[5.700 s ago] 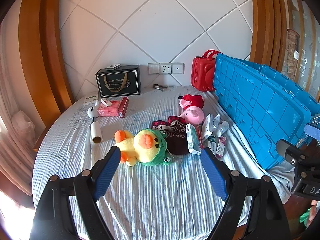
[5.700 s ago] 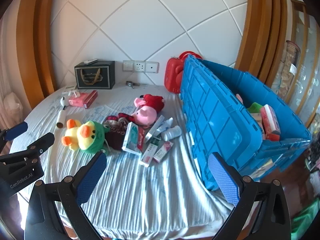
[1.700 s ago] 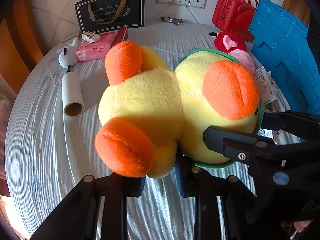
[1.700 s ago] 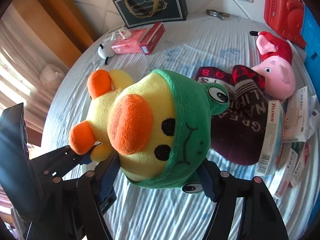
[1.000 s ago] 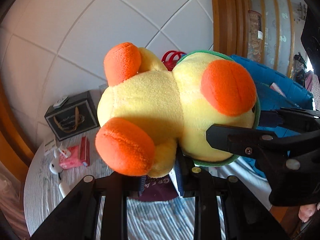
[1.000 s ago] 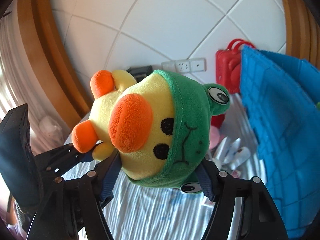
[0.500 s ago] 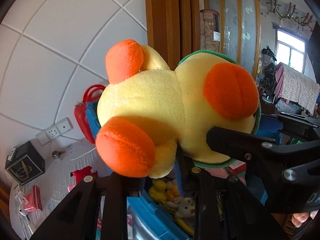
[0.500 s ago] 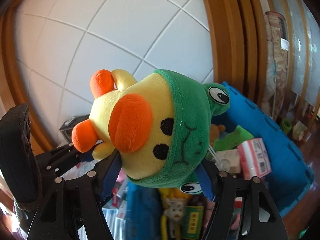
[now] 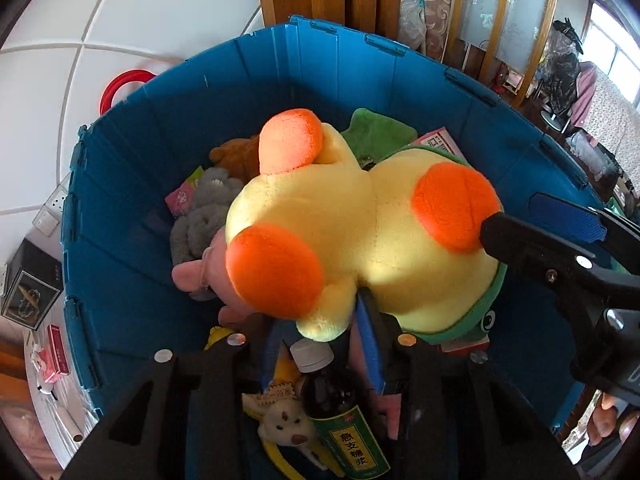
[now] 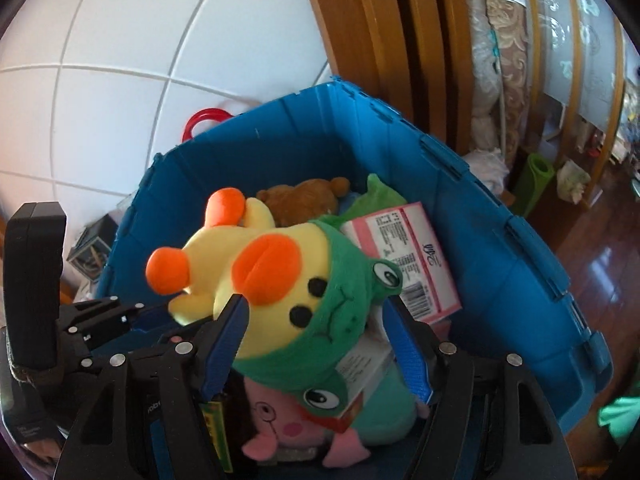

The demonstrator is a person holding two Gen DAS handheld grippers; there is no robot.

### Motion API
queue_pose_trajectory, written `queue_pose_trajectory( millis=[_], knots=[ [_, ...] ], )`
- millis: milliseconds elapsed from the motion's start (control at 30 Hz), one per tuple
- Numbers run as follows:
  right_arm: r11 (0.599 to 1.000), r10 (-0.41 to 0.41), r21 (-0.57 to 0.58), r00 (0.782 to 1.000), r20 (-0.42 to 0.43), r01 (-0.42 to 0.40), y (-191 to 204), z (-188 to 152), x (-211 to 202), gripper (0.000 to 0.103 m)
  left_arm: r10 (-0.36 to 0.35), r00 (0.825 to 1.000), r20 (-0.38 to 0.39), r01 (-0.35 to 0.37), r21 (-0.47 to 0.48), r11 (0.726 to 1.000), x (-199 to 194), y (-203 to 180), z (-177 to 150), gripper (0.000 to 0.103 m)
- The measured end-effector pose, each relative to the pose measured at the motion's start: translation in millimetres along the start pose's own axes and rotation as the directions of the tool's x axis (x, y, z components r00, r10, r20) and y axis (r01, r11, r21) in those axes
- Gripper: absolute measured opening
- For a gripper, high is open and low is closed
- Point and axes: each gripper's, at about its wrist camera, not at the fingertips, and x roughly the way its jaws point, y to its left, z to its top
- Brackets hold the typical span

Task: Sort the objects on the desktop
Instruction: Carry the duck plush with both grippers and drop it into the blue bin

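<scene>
The yellow duck plush (image 9: 360, 236) with orange feet and a green frog hood lies inside the blue storage bin (image 9: 120, 208), on top of the toys there. It also shows in the right wrist view (image 10: 288, 304). My left gripper (image 9: 320, 344) has its jaws parted below the duck's body, and the duck no longer sits clamped between them. My right gripper (image 10: 316, 344) is open, its blue pads on either side of the duck's head without pressing it. The bin (image 10: 500, 280) fills both views.
The bin holds a brown bear (image 10: 304, 196), a grey plush (image 9: 200, 216), a pink box (image 10: 404, 256), a pink pig plush (image 10: 288, 428) and a dark bottle (image 9: 340, 412). A red case handle (image 9: 120, 88) and the black gift box (image 9: 28, 284) lie beyond the bin's left wall.
Both grippers carried the duck from the table over into the blue bin and lowered it. Both have now opened, and the duck rests on the toys.
</scene>
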Motion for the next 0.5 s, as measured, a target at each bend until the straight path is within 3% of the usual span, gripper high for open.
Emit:
queue_pose_trajectory(
  millis=[167,333,500],
  knots=[
    [1.000,-0.010,-0.015,1.000,-0.005,0.010,-9.5,-2.9,13.1,0.081,0.037,0.999,0.006,-0.037,-0.014,0.999,-9.4,-0.3,-10.0,0.049],
    [0.997,-0.017,-0.072,1.000,0.009,0.018,-2.1,-12.6,5.7,0.093,0.007,0.999,0.038,-0.008,0.013,1.000,-19.8,-0.1,-20.4,0.050],
    [0.992,-0.021,-0.121,1.000,0.020,0.024,9.9,-27.8,-5.5,0.099,-0.024,0.996,0.087,0.024,-0.006,1.000,-35.6,3.5,-38.9,0.050]
  ],
)
